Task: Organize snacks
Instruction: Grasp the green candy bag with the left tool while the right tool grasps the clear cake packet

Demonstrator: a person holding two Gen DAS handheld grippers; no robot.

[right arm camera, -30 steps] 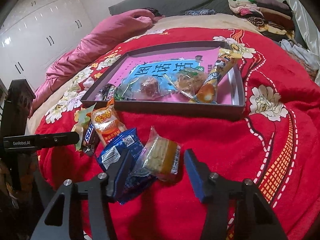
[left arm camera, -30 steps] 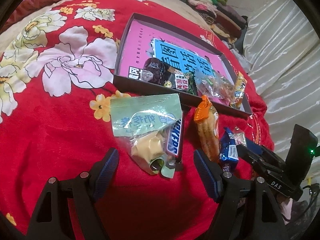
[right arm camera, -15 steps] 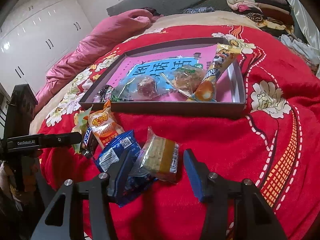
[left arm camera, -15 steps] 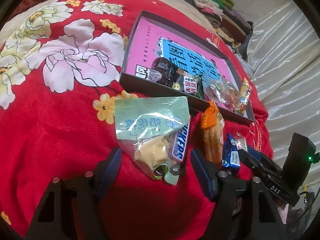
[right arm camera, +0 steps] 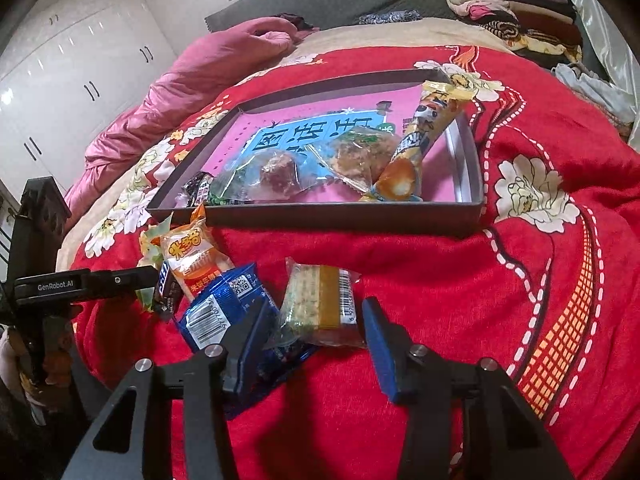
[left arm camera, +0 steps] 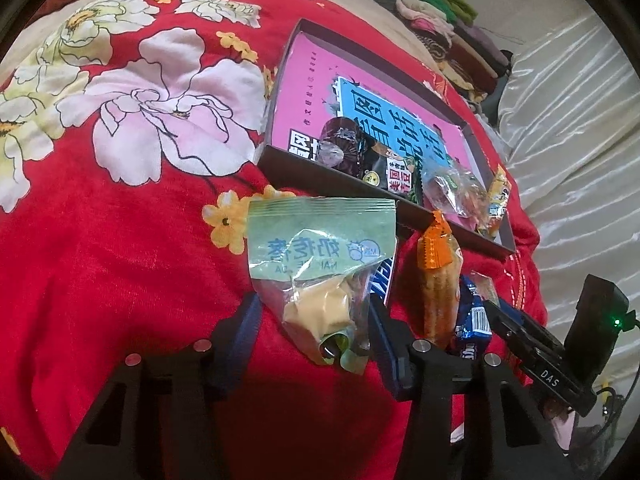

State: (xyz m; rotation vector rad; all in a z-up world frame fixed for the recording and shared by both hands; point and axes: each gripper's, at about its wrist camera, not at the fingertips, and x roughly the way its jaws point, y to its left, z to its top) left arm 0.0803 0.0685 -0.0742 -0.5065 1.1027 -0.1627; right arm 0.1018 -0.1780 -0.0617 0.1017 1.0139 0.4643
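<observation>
My left gripper [left arm camera: 314, 308] is closing around the lower end of a green packet [left arm camera: 320, 248] with a yellow snack inside; its pads are almost on the wrapper. A Snickers bar [left arm camera: 382, 276] lies under that packet's right edge. My right gripper [right arm camera: 316, 308] is closing around a clear packet with a yellow-green cake [right arm camera: 320, 304], the pads just short of it. Its left finger rests over a blue packet [right arm camera: 216, 308]. An orange packet [right arm camera: 192, 256] lies between the two grippers. Behind them stands the dark box [right arm camera: 320, 220] with a pink liner, several snacks inside.
Everything lies on a red flowered blanket [left arm camera: 120, 240] on a bed. A pink quilt [right arm camera: 180, 88] is bunched at the far left, and folded clothes [right arm camera: 512, 8] are stacked at the far right. White wardrobes [right arm camera: 60, 80] stand to the left.
The left jaws have narrowed a lot around the green packet. The right jaws have narrowed a little around the clear cake packet. Neither hand has shifted noticeably.
</observation>
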